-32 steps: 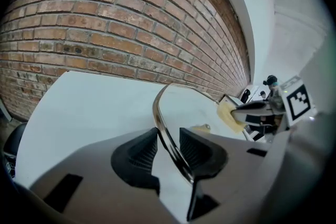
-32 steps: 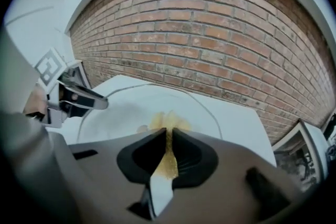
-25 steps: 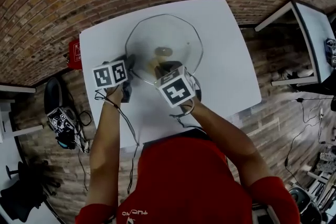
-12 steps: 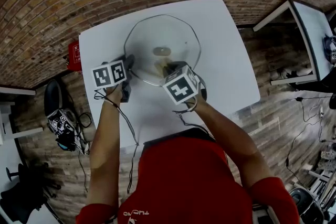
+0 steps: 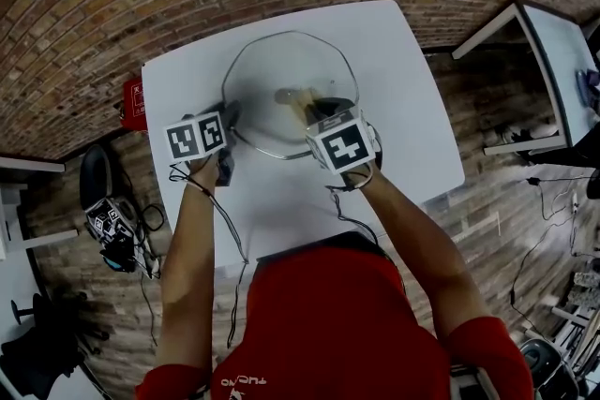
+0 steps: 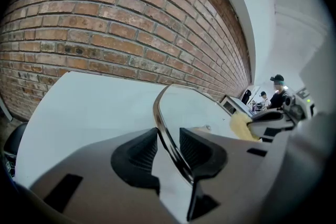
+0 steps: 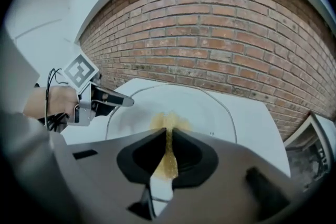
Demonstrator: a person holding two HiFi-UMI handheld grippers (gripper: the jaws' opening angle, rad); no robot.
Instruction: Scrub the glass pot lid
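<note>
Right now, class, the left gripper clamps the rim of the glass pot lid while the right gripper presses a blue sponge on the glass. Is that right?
One thing is wrong: the sponge is yellow, not blue, as the right gripper view shows, pinched in the right gripper. The left gripper does clamp the rim of the glass pot lid.

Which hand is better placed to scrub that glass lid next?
Right. The right gripper holds the yellow sponge on the glass lid, while the left gripper clamps the lid's rim, busy steadying it.
</note>
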